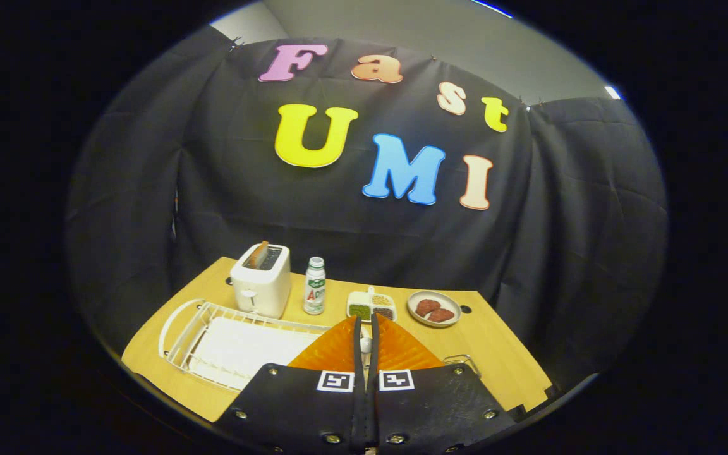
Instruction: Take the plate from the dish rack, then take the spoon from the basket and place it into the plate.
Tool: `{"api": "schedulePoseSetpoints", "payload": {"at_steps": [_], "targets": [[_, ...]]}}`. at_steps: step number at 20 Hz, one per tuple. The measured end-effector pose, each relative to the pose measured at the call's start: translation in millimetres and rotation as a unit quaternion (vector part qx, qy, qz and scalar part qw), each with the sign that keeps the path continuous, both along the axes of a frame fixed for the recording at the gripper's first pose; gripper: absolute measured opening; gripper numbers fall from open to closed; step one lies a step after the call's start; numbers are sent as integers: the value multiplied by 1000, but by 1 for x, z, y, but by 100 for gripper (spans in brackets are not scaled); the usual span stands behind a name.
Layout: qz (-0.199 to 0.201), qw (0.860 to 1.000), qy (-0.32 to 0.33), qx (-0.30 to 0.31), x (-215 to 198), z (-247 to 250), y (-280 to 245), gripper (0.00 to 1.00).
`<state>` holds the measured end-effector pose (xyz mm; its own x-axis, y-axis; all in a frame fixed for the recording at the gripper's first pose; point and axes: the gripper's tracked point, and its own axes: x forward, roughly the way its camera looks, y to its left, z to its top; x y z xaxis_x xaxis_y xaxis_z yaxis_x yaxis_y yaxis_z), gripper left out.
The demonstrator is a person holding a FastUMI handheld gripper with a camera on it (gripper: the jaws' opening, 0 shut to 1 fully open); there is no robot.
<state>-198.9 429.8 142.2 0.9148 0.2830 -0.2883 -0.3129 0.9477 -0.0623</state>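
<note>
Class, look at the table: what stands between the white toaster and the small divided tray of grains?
In the gripper view, an upright bottle with a white cap stands between the toaster and the divided tray.

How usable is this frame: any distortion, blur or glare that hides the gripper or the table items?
Gripper view: strong fisheye bending, so the table edges and dish rack curve; lighting even and dim, no harsh glare; toaster, bottle and small plate reasonably sharp; the gripper fingers are nearly closed on a pale object that cannot be identified.
</note>
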Motion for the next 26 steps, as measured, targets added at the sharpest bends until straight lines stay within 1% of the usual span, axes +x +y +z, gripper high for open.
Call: {"api": "schedulePoseSetpoints", "payload": {"at_steps": [5,7,10,13,21,26], "targets": [[60,998,21,-7,-51,-19,29,0],[76,996,35,-14,-68,-34,34,0],[88,995,49,-23,-84,-51,33,0],[86,994,58,-27,-88,-68,28,0],[45,994,96,-23,-68,-119,9,0],[43,993,111,-22,-54,-136,12,0]]}}
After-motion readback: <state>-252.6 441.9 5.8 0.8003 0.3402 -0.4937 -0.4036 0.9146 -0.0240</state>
